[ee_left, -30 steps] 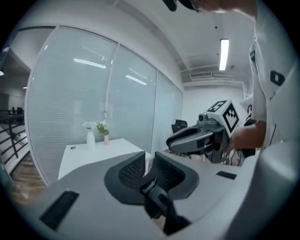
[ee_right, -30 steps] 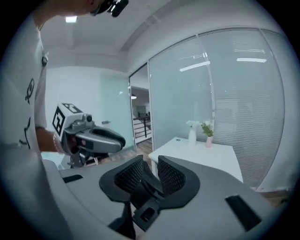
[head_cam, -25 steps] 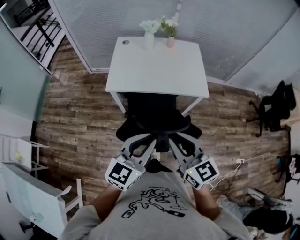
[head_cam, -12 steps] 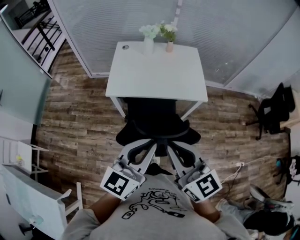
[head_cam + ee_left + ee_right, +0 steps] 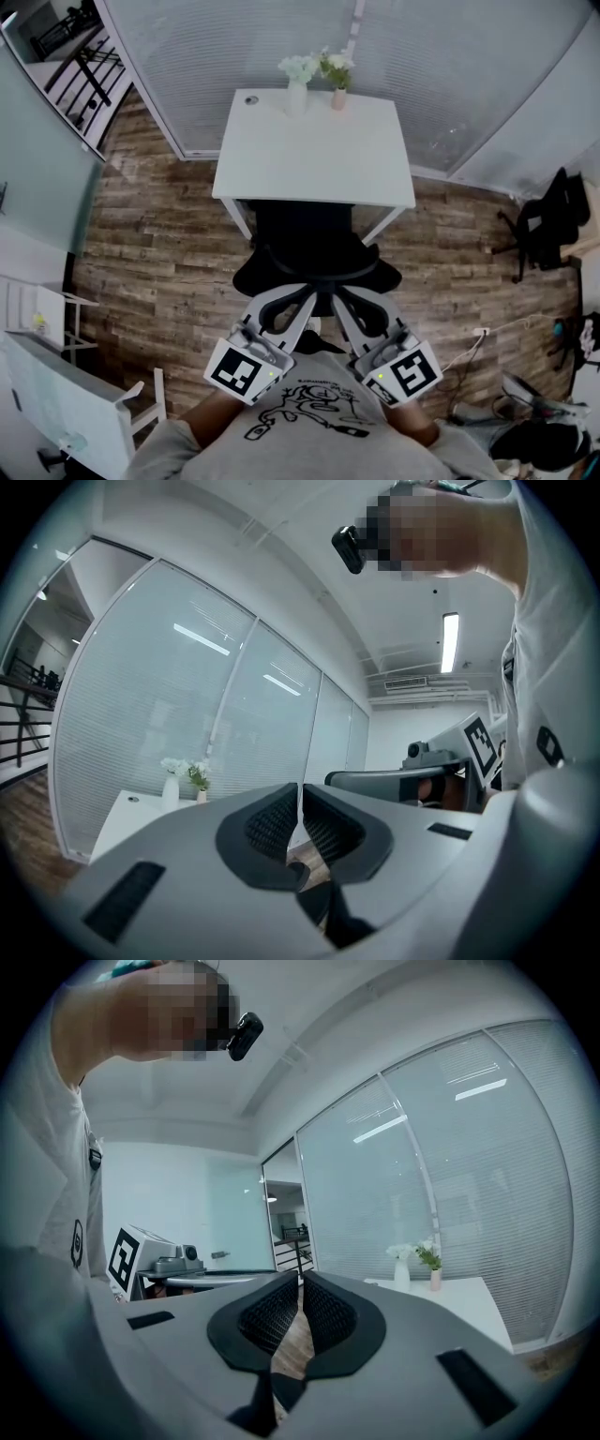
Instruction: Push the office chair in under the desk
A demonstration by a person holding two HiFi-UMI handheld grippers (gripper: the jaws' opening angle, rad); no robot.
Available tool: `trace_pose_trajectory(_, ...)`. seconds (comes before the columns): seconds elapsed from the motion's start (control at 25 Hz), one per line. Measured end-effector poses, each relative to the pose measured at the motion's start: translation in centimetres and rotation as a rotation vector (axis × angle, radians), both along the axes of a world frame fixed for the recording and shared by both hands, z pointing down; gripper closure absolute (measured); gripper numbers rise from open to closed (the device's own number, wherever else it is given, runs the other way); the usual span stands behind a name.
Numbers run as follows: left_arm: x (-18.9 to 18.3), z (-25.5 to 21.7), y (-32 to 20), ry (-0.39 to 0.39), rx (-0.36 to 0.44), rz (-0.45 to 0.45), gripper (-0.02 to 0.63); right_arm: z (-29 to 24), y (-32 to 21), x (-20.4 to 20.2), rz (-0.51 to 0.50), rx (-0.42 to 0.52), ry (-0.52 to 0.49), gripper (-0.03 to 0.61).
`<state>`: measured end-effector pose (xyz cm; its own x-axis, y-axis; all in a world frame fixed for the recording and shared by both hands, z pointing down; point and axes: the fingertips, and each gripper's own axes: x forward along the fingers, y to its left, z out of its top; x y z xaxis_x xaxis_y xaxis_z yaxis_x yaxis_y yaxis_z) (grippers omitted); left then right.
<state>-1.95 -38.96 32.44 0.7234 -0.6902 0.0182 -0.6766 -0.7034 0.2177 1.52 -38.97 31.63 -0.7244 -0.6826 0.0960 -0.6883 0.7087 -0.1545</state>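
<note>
A black office chair (image 5: 317, 251) stands with the front of its seat under the white desk (image 5: 314, 150), its back toward me. Both grippers reach to the rear of the backrest. My left gripper (image 5: 302, 293) is at the left of the chair's spine, its jaws closing, pads nearly together with nothing between them. The right gripper (image 5: 339, 293) is at the right of the spine, shut and empty. I cannot tell whether the tips touch the chair. In the left gripper view the left gripper (image 5: 298, 801) shows only floor through its slit; in the right gripper view the right gripper (image 5: 300, 1290) shows the same.
A white vase of flowers (image 5: 298, 73) and a small potted plant (image 5: 337, 75) stand at the desk's far edge, against a glass wall with blinds. A second black chair (image 5: 548, 220) is at the right, cables (image 5: 469, 336) lie on the wood floor, and white furniture (image 5: 56, 398) stands at the near left.
Both grippers have drawn back a little toward my body in the head view. The chair and desk stay in about the same place.
</note>
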Motion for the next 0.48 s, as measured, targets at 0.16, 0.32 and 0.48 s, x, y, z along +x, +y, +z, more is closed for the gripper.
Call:
trace_pose_trajectory(0.16,0.05,-0.15,0.05,-0.004,0.006,0.003,0.595,-0.09,0.02,-0.01,-0.002,0.003,-0.004,0.534)
trace_pose_trajectory(0.32,0.32,-0.19,-0.04,-0.004,0.002,0.007,0.595,-0.23,-0.06,0.12,-0.002,0.005,-0.008,0.534)
trace_pose_trajectory(0.48,0.26,-0.34,0.02,0.005,0.0,0.007,0.595,-0.36,0.02,0.04,-0.002,0.008,-0.009,0.534)
